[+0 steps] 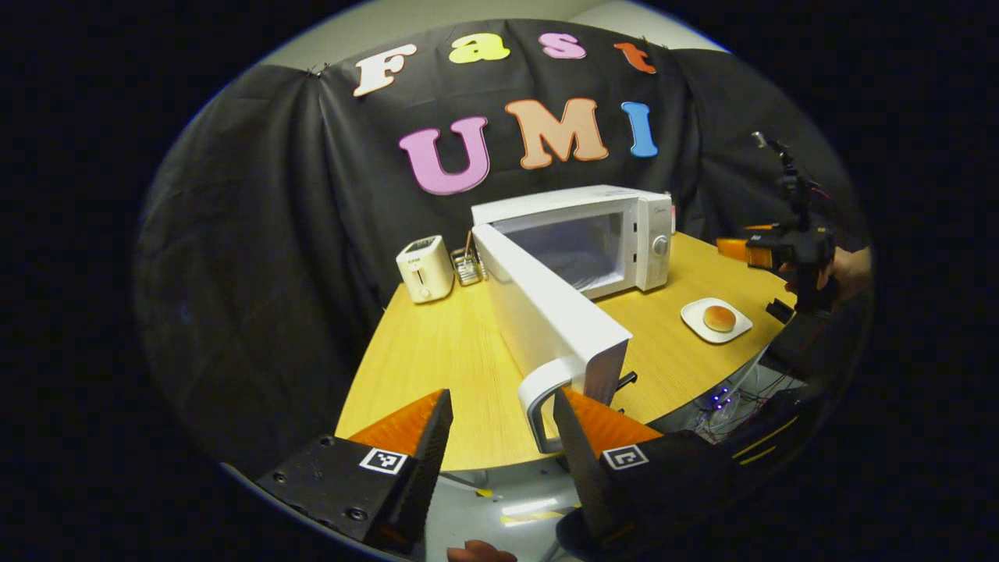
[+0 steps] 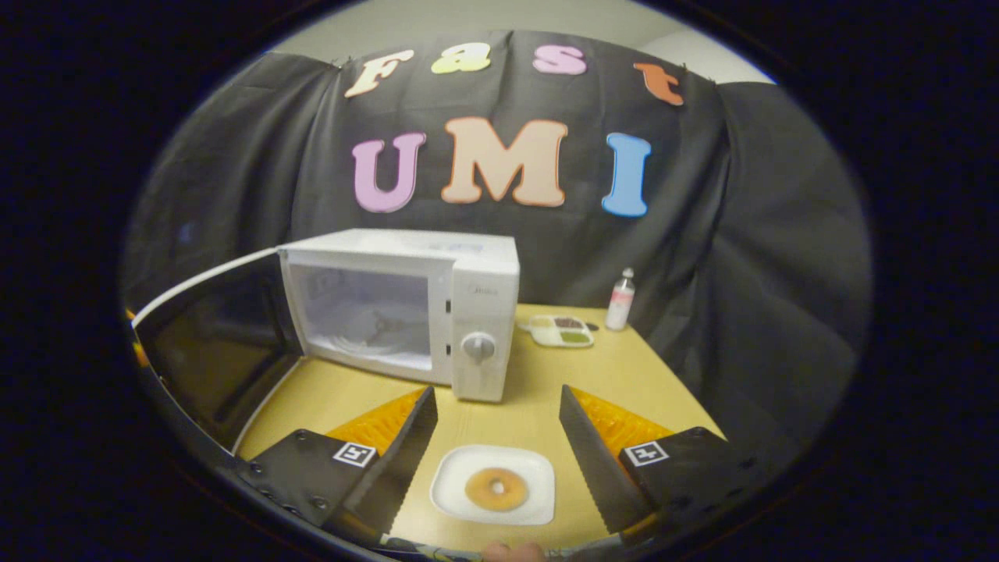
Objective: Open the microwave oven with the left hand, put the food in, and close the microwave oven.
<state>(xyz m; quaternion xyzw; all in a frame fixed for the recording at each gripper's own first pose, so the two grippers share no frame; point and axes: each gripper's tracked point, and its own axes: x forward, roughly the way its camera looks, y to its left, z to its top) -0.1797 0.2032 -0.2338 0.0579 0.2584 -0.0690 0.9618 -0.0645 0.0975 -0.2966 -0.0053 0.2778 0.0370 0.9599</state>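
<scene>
Microwave oven (image 2: 399, 308), a white boxy one with a round dial, stands toward the back of the yellow wooden table (image 1: 437, 351) with its white-framed door (image 1: 546, 312) swung fully out toward the table's near edge, the cavity bare and lit. In the left gripper view the left gripper (image 1: 499, 437) has its jaws spread wide, just by the door's curved white handle (image 1: 542, 398); I cannot tell whether one finger touches it, and nothing is clamped. In the right gripper view the right gripper (image 2: 495, 449) hangs over the food with its jaws wide apart, straddling a small white square plate (image 2: 460, 488) that carries a round golden-brown bun (image 2: 496, 489), in front of the oven's control panel. The opening step looks done and the loading step is in hand. The next move calls for lowering the right jaws onto the plate's rim, or the bun, closing gently, then carrying it level into the cavity while the door is left wide.
</scene>
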